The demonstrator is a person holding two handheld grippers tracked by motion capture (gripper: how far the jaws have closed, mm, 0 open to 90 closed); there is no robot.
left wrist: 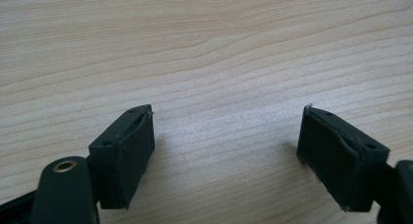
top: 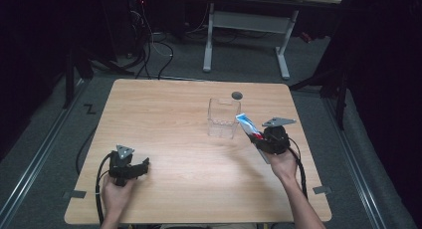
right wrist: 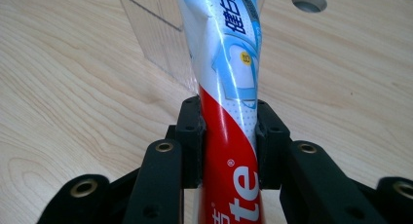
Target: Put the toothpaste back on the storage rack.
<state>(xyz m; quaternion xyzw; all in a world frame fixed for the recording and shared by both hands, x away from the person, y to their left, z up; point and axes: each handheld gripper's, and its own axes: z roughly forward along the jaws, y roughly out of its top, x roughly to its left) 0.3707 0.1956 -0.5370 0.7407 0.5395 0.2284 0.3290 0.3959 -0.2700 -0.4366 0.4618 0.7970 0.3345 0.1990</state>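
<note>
Right gripper view: the right tool (right wrist: 229, 146) is seen clenched on a toothpaste tube (right wrist: 226, 78), both pads pressed against the tube's red part, with its long axis running forward along the jaws. Just past the tube's white-and-blue far end, a clear plastic box (right wrist: 156, 39) is seen standing on the counter (right wrist: 63, 87). From the high view, the tube (top: 247, 124) is held raised and tilted, its far end beside the box's (top: 222, 118) right rim, so the box lies ahead and to the left of the right tool (top: 259, 137). The right hand is plainly the nearer one. The left tool (left wrist: 226, 151) is released, jaws wide apart over bare wood, well away at the counter's near left.
</note>
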